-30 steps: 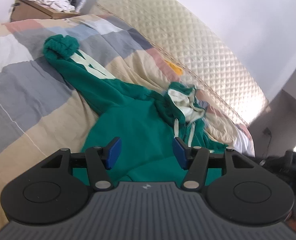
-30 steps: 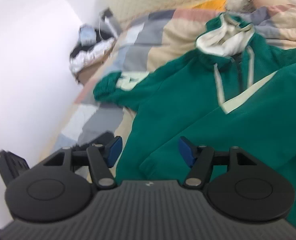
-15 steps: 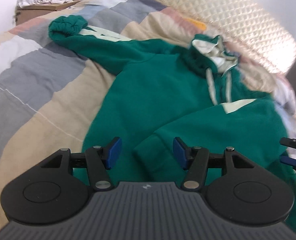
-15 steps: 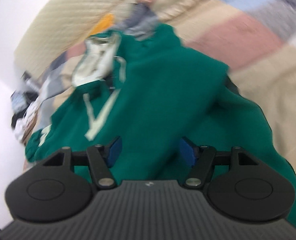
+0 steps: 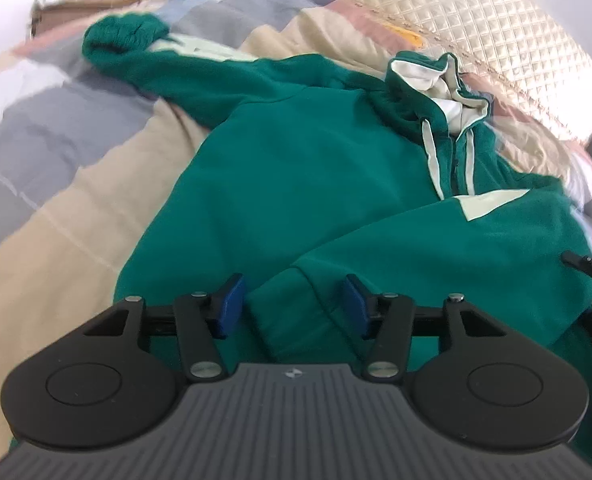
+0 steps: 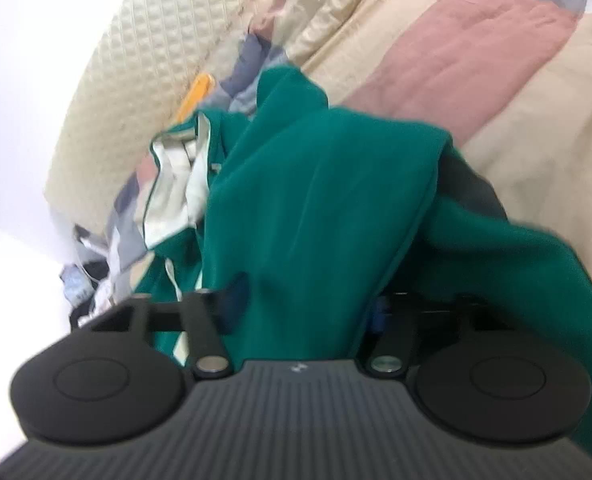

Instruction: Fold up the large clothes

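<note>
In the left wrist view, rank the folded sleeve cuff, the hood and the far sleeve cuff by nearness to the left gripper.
From the left gripper:
1. Folded sleeve cuff, between its closing jaws.
2. Hood, upper right.
3. Far sleeve cuff, upper left.

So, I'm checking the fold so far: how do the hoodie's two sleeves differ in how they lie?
The far sleeve stretches out sideways onto the patchwork quilt, off the hoodie body; the near sleeve lies folded across the body. The far sleeve's cuff is bunched and free; the near sleeve's cuff sits between the closing left gripper pads. Both are green with a cream patch.
</note>
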